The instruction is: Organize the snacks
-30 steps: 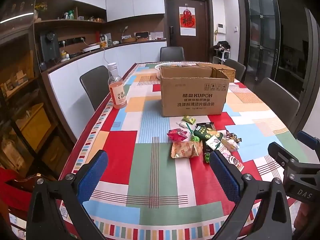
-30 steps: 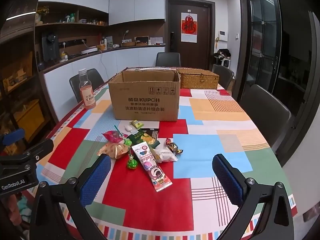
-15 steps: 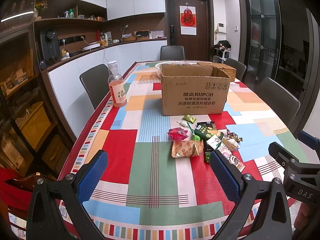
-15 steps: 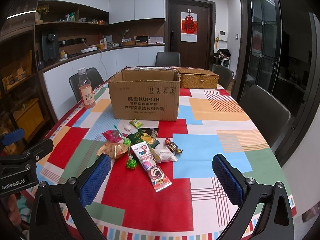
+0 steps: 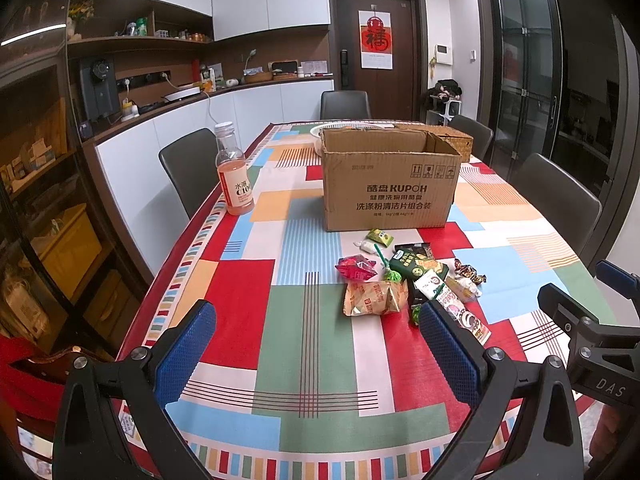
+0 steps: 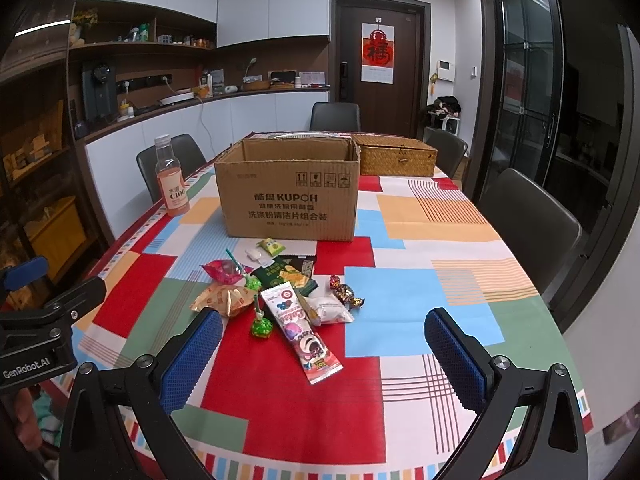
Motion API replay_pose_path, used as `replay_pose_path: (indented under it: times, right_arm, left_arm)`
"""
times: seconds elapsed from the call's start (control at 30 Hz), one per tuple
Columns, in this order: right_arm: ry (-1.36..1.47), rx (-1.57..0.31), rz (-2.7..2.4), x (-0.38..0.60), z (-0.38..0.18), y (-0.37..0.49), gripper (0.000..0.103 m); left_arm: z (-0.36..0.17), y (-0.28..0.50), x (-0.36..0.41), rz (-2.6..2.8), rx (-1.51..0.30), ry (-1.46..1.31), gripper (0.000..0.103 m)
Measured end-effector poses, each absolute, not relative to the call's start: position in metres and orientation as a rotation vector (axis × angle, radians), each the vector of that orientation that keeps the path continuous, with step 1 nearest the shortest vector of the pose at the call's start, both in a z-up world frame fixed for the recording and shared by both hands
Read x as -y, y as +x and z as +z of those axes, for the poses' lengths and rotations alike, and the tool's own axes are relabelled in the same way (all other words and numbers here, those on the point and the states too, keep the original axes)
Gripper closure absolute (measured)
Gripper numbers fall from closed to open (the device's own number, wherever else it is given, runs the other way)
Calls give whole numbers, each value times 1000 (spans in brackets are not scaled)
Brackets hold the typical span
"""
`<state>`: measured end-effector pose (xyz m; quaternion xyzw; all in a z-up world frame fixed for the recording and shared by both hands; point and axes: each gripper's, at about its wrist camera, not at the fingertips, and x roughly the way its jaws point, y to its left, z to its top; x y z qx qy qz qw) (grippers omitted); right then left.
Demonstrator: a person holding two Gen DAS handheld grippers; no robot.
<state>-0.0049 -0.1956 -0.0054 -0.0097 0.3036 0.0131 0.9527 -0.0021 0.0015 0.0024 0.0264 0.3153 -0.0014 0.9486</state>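
A pile of snacks lies on the patchwork tablecloth in front of an open cardboard box [image 5: 390,184] [image 6: 290,196]. In it are a tan packet [image 5: 372,298] [image 6: 220,300], a long pink-and-white packet [image 6: 300,330] [image 5: 454,304], a dark green packet [image 5: 416,264] [image 6: 286,274], a red wrapper [image 5: 356,268] [image 6: 222,272], a green lollipop [image 6: 261,326] and wrapped candies [image 6: 344,292]. My left gripper [image 5: 316,350] is open and empty, above the table short of the pile. My right gripper [image 6: 324,354] is open and empty, with the long packet's near end between its fingers' line of sight.
A pink drink bottle [image 5: 235,178] [image 6: 172,186] stands at the table's left edge. A wicker basket [image 6: 396,156] sits behind the box. Grey chairs [image 6: 532,216] ring the table. Each gripper shows at the edge of the other's view.
Both grippers have drifted only slightly. The snacks and box have not moved.
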Motion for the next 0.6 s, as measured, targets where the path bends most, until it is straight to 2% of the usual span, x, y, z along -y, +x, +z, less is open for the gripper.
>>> replay_pose_path:
  times: [0.6]
  right_arm:
    - [-21, -618, 26, 194, -7, -3, 1]
  left_arm:
    - [2, -2, -2, -2, -643, 55, 0]
